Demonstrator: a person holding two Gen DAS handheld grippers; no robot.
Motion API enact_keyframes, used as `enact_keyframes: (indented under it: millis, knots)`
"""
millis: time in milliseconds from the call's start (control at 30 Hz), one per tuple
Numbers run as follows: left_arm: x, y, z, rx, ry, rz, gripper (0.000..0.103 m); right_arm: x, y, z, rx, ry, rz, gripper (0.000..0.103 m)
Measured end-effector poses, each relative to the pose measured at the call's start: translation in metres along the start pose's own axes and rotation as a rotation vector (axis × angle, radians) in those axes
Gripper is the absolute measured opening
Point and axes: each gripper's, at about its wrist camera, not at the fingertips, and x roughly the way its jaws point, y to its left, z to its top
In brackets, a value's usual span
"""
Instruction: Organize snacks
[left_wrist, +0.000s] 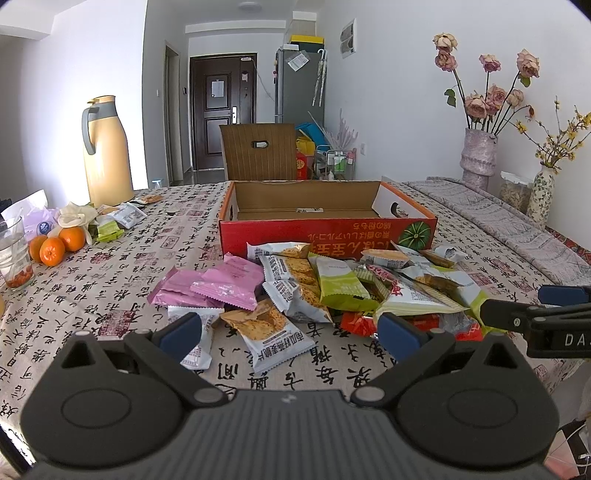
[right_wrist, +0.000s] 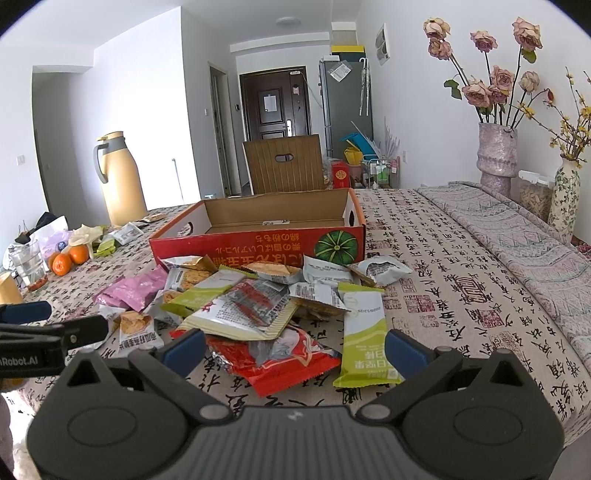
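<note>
Snack pile: loose packets heaped at the centre of the left wrist view, on the tablecloth just in front of the box, likely tipped there so each one is within reach.
Box: red carton, lid back, nearly bare inside, directly behind the pile; it appears to be the intended container.
Left gripper: lower centre of its view, fingers spread wide, nothing between them, hanging over the orange-and-white packet at the pile's near edge.
Right gripper: lower centre of the right wrist view, also wide apart and empty, above the red packet, with the green packet beside its right finger.
Stage: sorting seems not yet begun.
Left edge: oranges and a flask stand well apart from the pile.
</note>
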Motion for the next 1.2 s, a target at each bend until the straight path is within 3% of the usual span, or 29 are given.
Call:
enact_keyframes:
  millis: [1200]
  knots:
    - [-0.0018, -0.0018, -0.0021, 0.001, 0.011, -0.002, 0.103, 0.0004, -0.001, -0.002, -0.005, 0.009, 0.001, 0.103]
